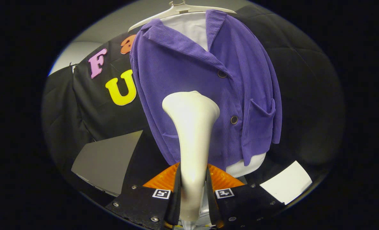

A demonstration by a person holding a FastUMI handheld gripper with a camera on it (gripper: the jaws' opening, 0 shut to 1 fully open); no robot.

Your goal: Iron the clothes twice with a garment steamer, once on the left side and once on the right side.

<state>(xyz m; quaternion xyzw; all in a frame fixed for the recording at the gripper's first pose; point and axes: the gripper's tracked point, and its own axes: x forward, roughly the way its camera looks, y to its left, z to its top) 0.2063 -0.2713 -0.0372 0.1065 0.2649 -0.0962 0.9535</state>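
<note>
A purple corduroy jacket (208,83) hangs on a white hanger (179,8) over a white shirt (189,27), right in front of the fingers. Two dark buttons run down its front, and a patch pocket (261,119) sits on its right half. My gripper (193,179) is shut on the handle of a cream garment steamer (192,134), both fingers pressing its narrow neck. The steamer's wide head (191,105) points up at the jacket's left front panel, just left of the button line. Whether the head touches the cloth I cannot tell.
Black quilted cloth forms the booth wall behind and around the jacket. A grey panel (107,163) lies low to the left of the fingers, and a white sheet (287,182) lies low to the right. The white shirt's hem (245,166) pokes out under the jacket.
</note>
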